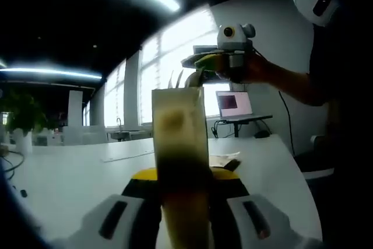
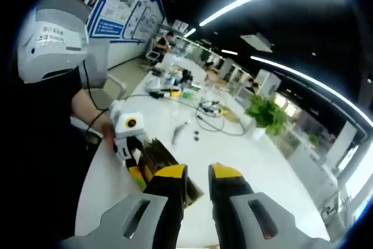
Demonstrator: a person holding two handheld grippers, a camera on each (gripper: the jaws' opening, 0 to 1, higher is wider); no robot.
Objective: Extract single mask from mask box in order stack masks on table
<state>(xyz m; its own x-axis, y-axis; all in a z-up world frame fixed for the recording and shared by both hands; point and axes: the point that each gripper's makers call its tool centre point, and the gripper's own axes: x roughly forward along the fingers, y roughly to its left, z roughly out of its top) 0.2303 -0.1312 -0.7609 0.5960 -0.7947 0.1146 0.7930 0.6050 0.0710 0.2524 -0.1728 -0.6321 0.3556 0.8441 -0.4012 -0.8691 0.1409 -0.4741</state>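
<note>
Left gripper view: the mask box is clamped by the left gripper; the right gripper, slightly parted, is empty. Masks, judged light and limp, are best pinched by an edge.

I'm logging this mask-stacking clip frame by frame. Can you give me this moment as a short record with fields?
setting: long white table in an office
left gripper: shut on the mask box, holding it upright above the table
right gripper: raised above the box, jaws slightly apart, nothing between them
mask: none seen between the right jaws
other items: laptop, potted plant, cables
</note>
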